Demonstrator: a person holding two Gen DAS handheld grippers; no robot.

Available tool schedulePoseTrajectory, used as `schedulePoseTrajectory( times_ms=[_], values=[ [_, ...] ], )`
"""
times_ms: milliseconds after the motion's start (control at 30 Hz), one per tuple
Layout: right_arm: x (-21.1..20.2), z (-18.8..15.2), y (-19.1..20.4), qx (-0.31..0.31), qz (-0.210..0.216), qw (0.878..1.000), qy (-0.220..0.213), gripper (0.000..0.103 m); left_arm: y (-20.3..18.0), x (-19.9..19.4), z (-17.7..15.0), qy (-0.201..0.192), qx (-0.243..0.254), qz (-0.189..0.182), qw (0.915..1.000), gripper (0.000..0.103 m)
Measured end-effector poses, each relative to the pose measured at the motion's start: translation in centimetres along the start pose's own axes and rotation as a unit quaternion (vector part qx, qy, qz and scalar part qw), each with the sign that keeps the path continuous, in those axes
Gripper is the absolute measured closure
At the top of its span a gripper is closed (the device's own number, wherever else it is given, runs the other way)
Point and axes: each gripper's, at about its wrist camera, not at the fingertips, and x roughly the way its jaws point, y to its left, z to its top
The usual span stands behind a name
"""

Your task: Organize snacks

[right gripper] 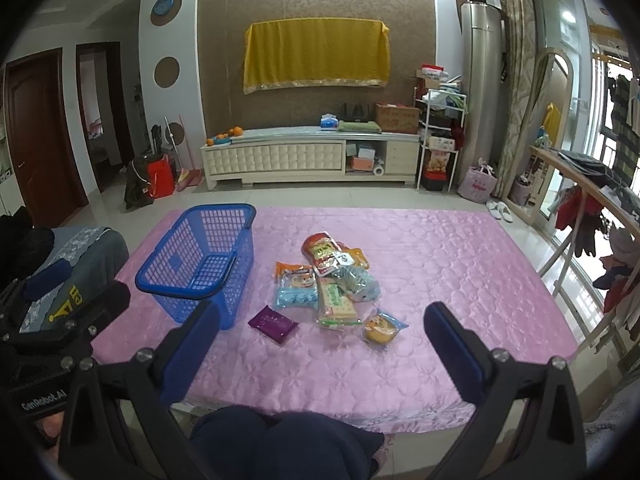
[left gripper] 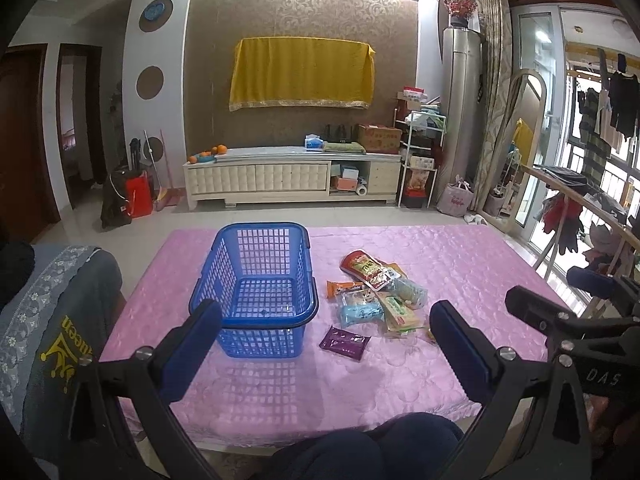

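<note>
Snacks [right gripper: 332, 288] lie heaped beside our empty basket [right gripper: 200, 264], so we hold both grippers [left gripper: 324, 344] [right gripper: 320, 340] wide open, gripping nothing, ready to reach.

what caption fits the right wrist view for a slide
Open right gripper facing an empty blue basket and loose snack packets on a pink tablecloth.

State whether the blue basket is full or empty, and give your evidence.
Empty. The basket stands upright, and its mesh floor shows bare through the open top; the snack packets all lie beside it on the pink cloth.
</note>
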Motion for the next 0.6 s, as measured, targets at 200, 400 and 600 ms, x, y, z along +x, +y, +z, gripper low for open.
schedulePoseTrajectory(
  times_ms=[200,400,600],
  values=[
    [0.02,-0.03,-0.07,-0.002,0.0,1.0,0.004,0.0,0.13,-0.16,0.01,0.0,-0.003,-0.005,1.0,0.0],
    [0.0,-0.03,-0.04,-0.001,0.002,1.0,0.006,0.0,0.44,-0.24,0.03,-0.001,-0.002,0.0,1.0,0.0],
    [-0.07,-0.07,0.15,-0.003,0.003,1.0,0.008,0.0,0.48,-0.23,0.0,0.001,-0.003,0.0,1.0,0.0]
  ],
)
